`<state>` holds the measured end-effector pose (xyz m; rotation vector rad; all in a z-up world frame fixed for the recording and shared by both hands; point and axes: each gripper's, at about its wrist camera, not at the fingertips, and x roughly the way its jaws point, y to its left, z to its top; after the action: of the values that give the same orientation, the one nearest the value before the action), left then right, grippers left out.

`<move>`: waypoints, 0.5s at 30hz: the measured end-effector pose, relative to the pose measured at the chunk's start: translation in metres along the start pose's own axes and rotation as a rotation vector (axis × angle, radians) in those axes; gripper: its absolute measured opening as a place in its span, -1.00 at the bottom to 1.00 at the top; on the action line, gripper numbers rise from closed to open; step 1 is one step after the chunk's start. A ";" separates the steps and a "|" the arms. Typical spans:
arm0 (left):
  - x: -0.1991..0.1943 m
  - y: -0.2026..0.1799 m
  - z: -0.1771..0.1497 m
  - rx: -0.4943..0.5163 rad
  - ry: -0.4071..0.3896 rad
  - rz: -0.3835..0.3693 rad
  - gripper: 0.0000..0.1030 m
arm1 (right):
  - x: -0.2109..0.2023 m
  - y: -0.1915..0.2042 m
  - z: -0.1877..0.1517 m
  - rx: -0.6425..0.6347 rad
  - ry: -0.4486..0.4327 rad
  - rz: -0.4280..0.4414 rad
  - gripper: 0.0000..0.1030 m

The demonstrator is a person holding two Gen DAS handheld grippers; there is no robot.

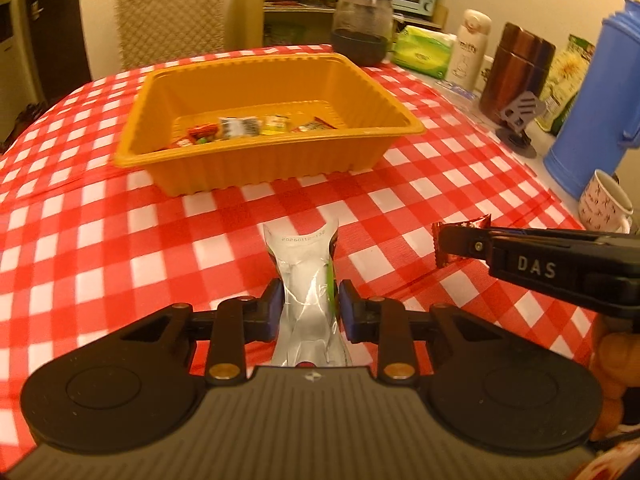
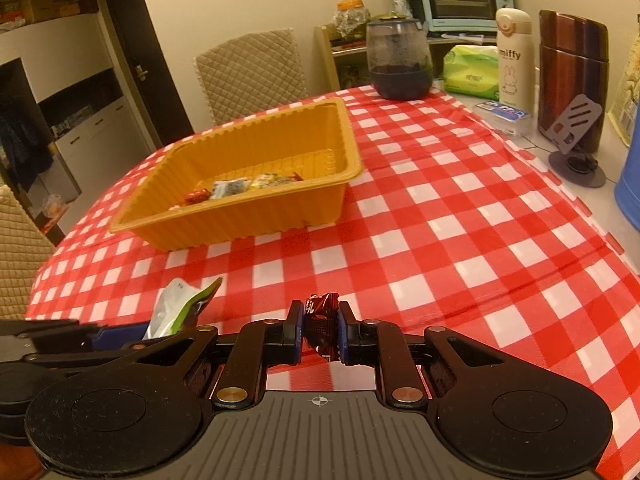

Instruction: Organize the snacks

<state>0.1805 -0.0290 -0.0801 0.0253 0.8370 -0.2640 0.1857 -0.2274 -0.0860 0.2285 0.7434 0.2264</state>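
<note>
An orange plastic tray [image 1: 264,148] sits on the checked tablecloth ahead, with several small snack packets [image 1: 240,126] on its floor. It also shows in the right wrist view [image 2: 248,220]. My left gripper [image 1: 308,308] is shut on a silver and green snack pouch [image 1: 306,264], held above the cloth short of the tray. My right gripper [image 2: 320,326] is shut on a dark red wrapped candy [image 2: 320,320], level with the left gripper and to its right. The candy [image 1: 460,226] and pouch [image 2: 180,306] each show in the other view.
Along the table's right edge stand a blue jug [image 1: 596,96], a mug [image 1: 606,200], a brown flask [image 1: 516,72], a white Miffy bottle [image 2: 514,58], a tissue pack [image 2: 472,72] and a dark glass jar [image 2: 400,60]. A quilted chair [image 2: 252,76] stands behind the table.
</note>
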 end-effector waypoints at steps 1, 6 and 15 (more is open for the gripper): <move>-0.004 0.000 0.000 -0.005 0.000 0.007 -0.48 | -0.001 0.002 0.001 -0.003 -0.002 0.005 -0.67; -0.025 0.003 0.000 -0.056 -0.010 0.023 -0.48 | -0.010 0.010 0.008 -0.008 -0.009 0.015 -0.67; -0.053 0.010 0.006 -0.143 -0.025 0.030 -0.48 | -0.032 0.018 0.020 0.007 -0.013 0.024 -0.67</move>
<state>0.1531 -0.0081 -0.0378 -0.0986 0.8283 -0.1754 0.1743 -0.2215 -0.0457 0.2450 0.7284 0.2451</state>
